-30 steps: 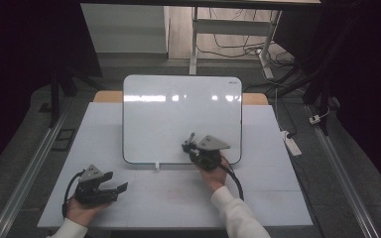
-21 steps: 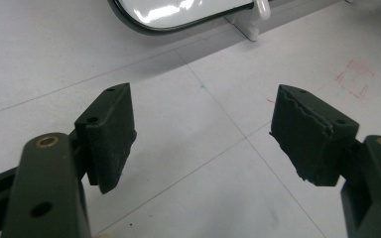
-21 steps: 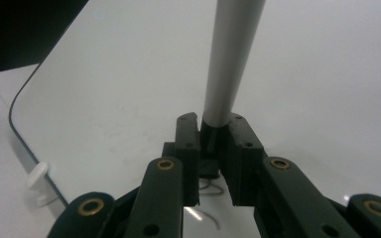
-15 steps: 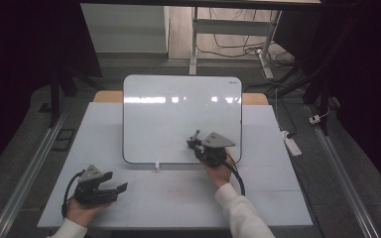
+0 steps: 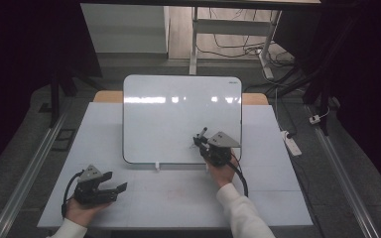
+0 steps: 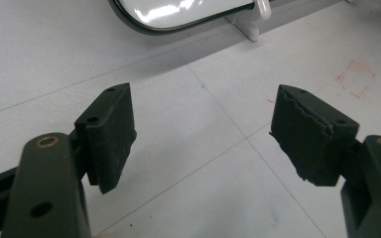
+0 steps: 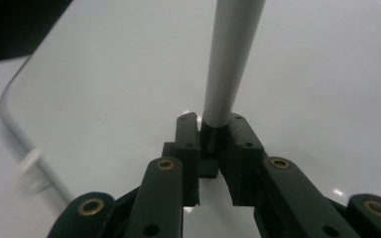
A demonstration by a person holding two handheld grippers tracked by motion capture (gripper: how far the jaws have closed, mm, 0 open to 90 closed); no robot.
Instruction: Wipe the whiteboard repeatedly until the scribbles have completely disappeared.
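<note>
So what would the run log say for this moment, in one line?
right tool: shut on marker, over whiteboard | left tool: open, holding nothing, above table

Glossy white whiteboard [image 5: 178, 116] mirrors the lights; the marker [image 7: 230, 59] has a smooth grey satin barrel; matt white worktop [image 5: 178, 198]; worn black rubbery pads [image 6: 305, 131]

Whiteboard [image 5: 178, 119] mark: a small dark logo sits at the top right corner in the high view, too small to read.
Desk [image 6: 287, 198] marking: a faint red square outline drawn on the white surface, seen in the left gripper view; a sign only, with no letters or numbers in it.
Other readable text: none on any surface in the three views.
</note>
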